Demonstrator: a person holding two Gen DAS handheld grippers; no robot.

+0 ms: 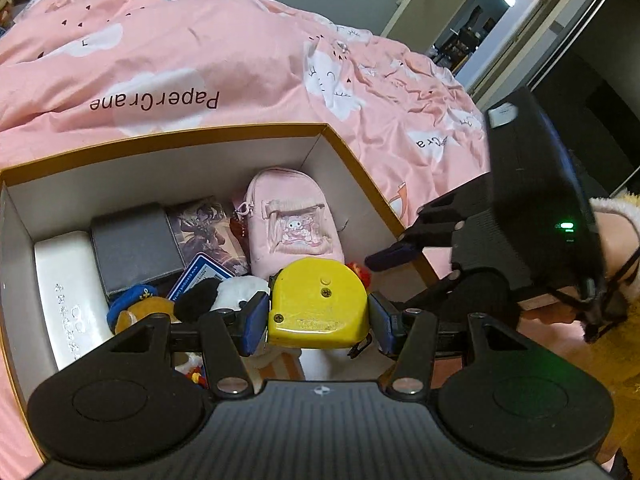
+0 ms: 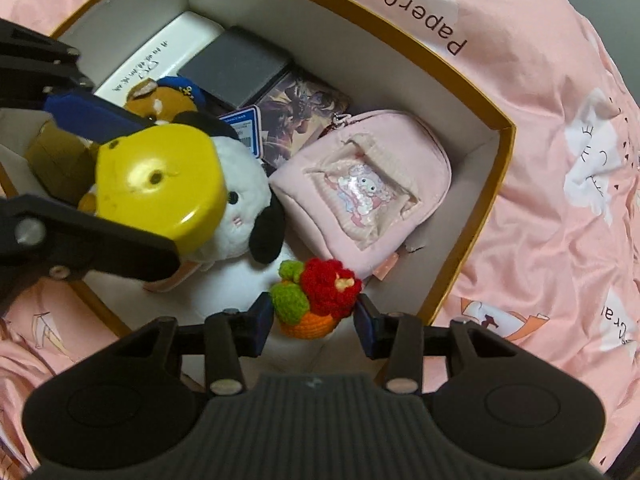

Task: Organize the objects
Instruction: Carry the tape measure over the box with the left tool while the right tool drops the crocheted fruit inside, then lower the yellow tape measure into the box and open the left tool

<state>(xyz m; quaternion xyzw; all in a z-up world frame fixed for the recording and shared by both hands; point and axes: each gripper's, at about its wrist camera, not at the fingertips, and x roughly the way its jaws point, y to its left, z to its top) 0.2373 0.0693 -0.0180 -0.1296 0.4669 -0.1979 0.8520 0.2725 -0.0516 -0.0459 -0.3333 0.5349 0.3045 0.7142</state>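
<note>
My left gripper (image 1: 318, 320) is shut on a yellow tape measure (image 1: 319, 305) and holds it over the open cardboard box (image 1: 168, 138); the tape measure also shows in the right wrist view (image 2: 160, 178). My right gripper (image 2: 314, 320) has its blue pads on both sides of a crocheted red flower in an orange pot (image 2: 316, 296), which sits low in the box near its front wall (image 2: 464, 240). The pads look close to the pot; I cannot tell if they touch it.
In the box lie a pink mini backpack (image 2: 368, 196), a white-and-black plush dog (image 2: 244, 200), a brown plush with a blue cap (image 2: 160, 98), a grey case (image 2: 236, 68), a white box (image 2: 160, 56) and cards (image 2: 304, 112). The box sits on a pink duvet (image 1: 240, 72).
</note>
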